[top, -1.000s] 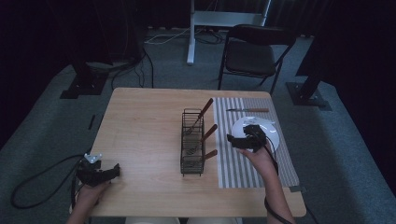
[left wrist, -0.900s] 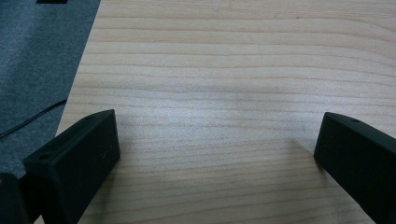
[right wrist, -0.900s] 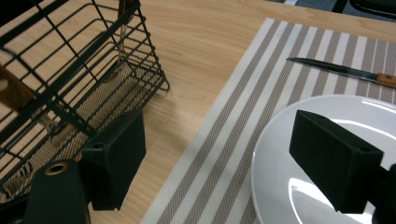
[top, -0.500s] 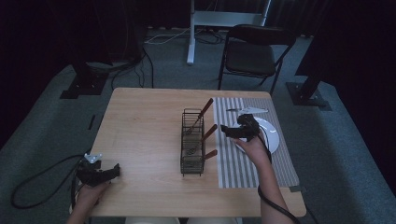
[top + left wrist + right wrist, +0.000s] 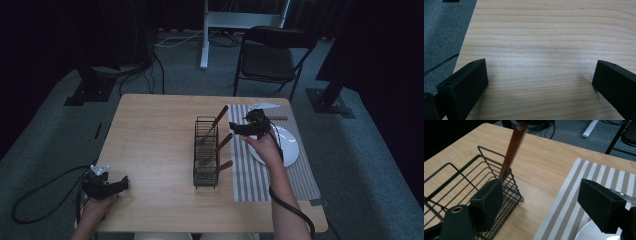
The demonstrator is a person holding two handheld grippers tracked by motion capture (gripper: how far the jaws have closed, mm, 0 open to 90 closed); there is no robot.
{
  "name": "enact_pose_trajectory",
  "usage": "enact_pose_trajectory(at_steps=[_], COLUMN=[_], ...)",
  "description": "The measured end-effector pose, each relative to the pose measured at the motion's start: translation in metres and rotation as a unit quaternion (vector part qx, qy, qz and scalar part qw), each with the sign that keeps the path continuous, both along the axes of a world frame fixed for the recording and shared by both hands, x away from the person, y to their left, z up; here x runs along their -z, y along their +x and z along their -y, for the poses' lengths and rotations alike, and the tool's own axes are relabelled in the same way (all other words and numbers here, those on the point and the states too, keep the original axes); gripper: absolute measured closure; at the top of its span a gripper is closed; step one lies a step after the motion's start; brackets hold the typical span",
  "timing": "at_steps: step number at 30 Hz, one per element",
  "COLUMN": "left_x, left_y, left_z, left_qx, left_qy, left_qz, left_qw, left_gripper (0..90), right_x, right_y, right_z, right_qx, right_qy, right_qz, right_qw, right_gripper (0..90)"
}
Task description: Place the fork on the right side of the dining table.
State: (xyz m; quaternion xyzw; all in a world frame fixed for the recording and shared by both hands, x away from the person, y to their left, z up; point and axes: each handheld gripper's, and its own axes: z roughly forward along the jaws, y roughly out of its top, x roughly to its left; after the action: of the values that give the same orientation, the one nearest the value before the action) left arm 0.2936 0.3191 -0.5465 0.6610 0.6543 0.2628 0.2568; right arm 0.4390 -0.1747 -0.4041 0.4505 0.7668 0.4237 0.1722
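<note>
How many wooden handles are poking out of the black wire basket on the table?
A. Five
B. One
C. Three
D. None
C: in the high view, three brown wooden handles stick out of the right side of the black wire basket, one behind the other, leaning toward the striped mat.

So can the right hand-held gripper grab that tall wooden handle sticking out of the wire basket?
Probably yes. The right hand-held gripper is open beside the basket, and the wooden handle rises above the rim with nothing between.
</note>
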Motion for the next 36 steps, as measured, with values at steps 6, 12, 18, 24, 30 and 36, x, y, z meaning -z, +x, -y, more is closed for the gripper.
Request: enact_pose_trajectory(at_steps=[6, 12, 18, 24, 30, 36], left_x=[0.0, 0.0, 0.0, 0.0, 0.0, 0.0], left_y=[0.0, 0.0, 0.0, 0.0, 0.0, 0.0], left_z=[0.0, 0.0, 0.0, 0.0, 0.0, 0.0], left_qx=[0.0, 0.0, 0.0, 0.0, 0.001, 0.0], left_qy=[0.0, 0.0, 0.0, 0.0, 0.0, 0.0], left_qz=[0.0, 0.0, 0.0, 0.0, 0.0, 0.0], left_qw=[1.0, 1.0, 1.0, 1.0, 1.0, 1.0], left_gripper=[0.6, 0.5, 0.6, 0.6, 0.5, 0.6], right_x=[-0.001, -0.002, 0.004, 0.012, 0.017, 0.02], right_y=[0.013, 0.021, 0.031, 0.039, 0.044, 0.046], right_z=[-0.011, -0.023, -0.036, -0.041, -0.044, -0.044], right_qx=[-0.011, -0.02, -0.029, -0.028, -0.027, -0.037], right_qy=[0.002, 0.007, 0.012, 0.028, 0.024, 0.053], right_qz=[-0.013, -0.015, -0.026, -0.038, -0.045, -0.053], right_qw=[0.9999, 0.9997, 0.9992, 0.9985, 0.9983, 0.9965], right_gripper=[21.0, 21.0, 21.5, 24.2, 33.5, 43.2])
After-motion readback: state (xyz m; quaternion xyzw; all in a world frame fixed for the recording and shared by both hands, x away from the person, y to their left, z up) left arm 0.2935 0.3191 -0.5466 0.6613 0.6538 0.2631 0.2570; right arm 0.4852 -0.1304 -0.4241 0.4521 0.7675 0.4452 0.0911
